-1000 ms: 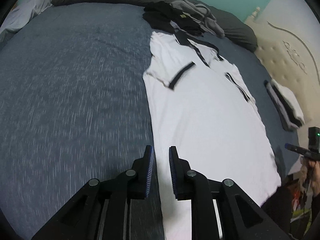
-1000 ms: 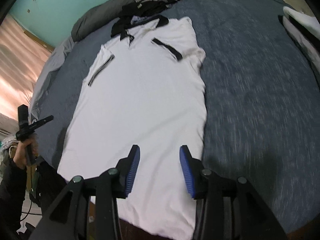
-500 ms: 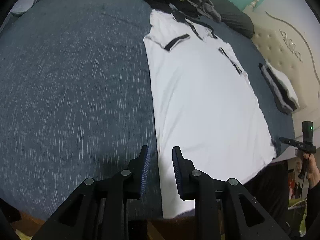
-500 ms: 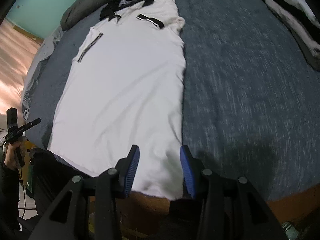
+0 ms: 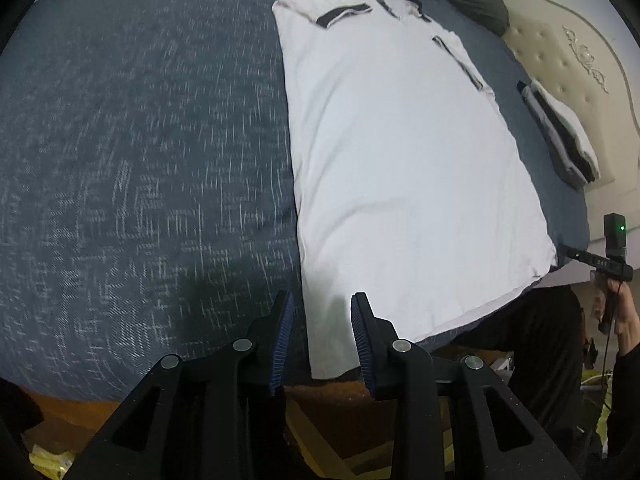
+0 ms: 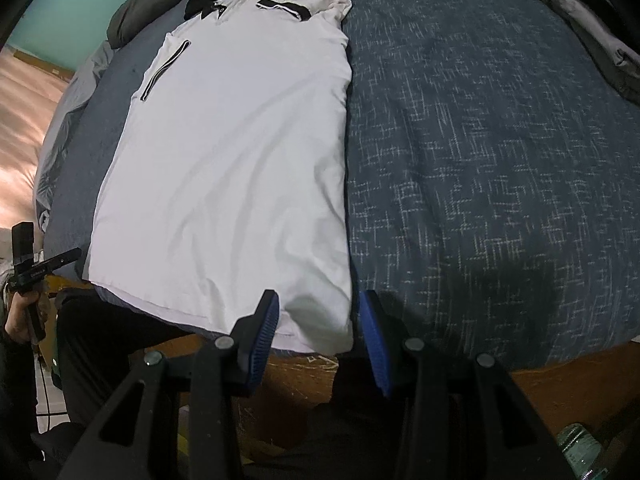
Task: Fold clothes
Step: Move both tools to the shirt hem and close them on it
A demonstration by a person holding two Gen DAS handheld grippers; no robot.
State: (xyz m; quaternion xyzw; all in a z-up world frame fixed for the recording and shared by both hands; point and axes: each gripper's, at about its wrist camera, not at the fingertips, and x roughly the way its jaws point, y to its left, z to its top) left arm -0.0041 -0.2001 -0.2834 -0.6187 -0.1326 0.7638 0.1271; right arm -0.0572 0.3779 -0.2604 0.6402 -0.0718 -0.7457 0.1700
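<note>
On bed [image 5: 120, 160]: 1 white shirt [image 5: 400, 152], 2 open hand-held grippers [image 5: 322, 316] [image 6: 318, 316].

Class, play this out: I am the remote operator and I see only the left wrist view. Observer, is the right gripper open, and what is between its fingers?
Observer: The right gripper is open. Its jaws straddle the near corner of the white shirt and are not closed on it.
Operator: Does that corner lie flat on the bed?
Observer: No, it droops over the edge of the bed.
Operator: Is there anything on the floor on that side?
Observer: A green glass bottle shows at the lower right, below the bed edge.
</note>
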